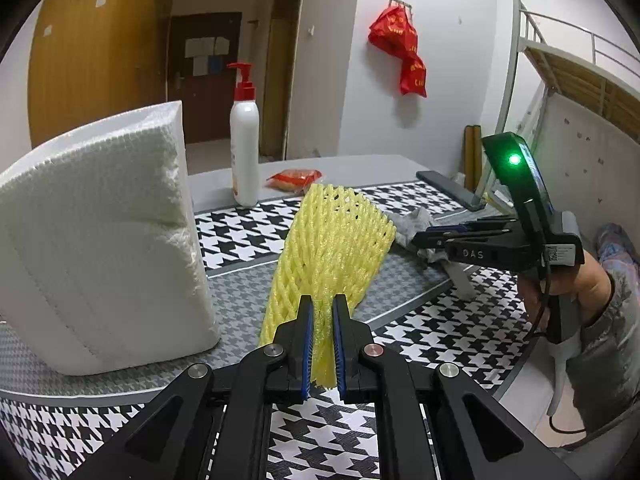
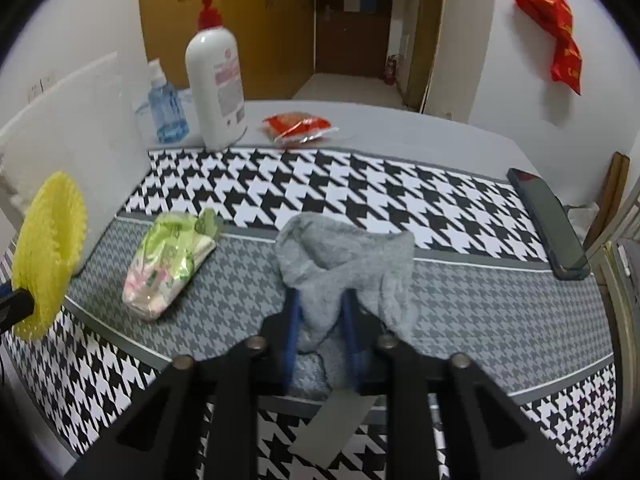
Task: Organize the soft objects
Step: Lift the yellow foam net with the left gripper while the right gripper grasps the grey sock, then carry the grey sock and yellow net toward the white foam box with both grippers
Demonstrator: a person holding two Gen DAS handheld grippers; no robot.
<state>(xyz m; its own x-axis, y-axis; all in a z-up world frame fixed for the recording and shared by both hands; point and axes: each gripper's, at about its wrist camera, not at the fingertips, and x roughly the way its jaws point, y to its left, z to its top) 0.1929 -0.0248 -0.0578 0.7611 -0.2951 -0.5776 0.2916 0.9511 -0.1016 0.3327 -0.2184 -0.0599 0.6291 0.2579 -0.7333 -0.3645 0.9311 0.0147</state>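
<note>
At bottom centre of the left wrist view, your left hand-held gripper point(image 1: 323, 340) clamps the yellow foam net point(image 1: 332, 248) beside the white foam block point(image 1: 100, 236). Your right hand-held gripper point(image 2: 322, 336) pinches the grey sock point(image 2: 348, 264) over the bench point(image 2: 500, 312), centre frame.

White walls enclose the room: left of the dark brown door point(image 2: 352, 20) stands a tan wooden panel point(image 2: 256, 20), and right of it a white metal bunk bed point(image 1: 560, 76).
</note>
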